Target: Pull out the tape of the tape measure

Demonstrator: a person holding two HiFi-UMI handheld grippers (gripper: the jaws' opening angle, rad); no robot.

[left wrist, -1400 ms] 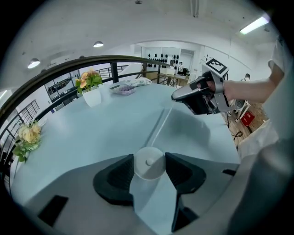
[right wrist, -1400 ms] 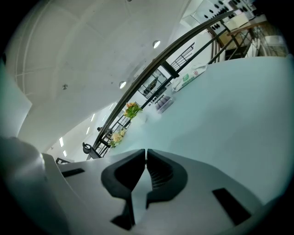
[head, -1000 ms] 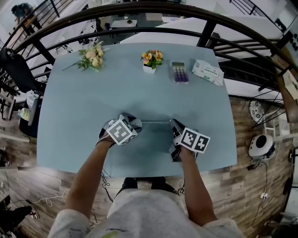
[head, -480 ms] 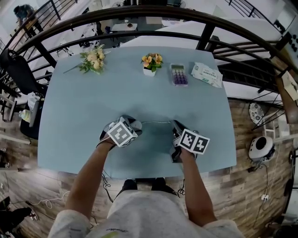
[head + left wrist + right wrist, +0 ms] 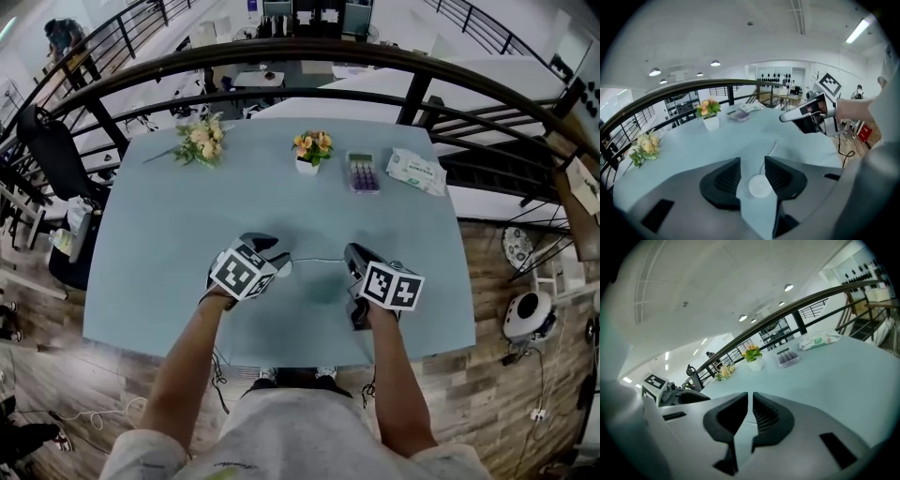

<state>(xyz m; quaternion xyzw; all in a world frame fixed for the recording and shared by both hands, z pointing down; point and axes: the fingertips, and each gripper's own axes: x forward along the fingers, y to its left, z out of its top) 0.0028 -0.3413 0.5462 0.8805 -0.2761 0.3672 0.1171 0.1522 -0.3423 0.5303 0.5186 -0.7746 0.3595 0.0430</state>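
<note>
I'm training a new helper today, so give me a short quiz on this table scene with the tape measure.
1. True or false: the flower pot stands between the bouquet and the pack of wipes.
2. What sits between the left tool's jaws? A tape measure; B wipes; C nothing.
3. Fill in: the right tool's jaws are ___.
Key: 1 true; 2 A, jaws closing; 3 shut.

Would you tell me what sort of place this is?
Probably an indoor mezzanine above an open office or lab: a curved dark railing runs behind the blue table, and desks and monitors show beyond it.
</note>
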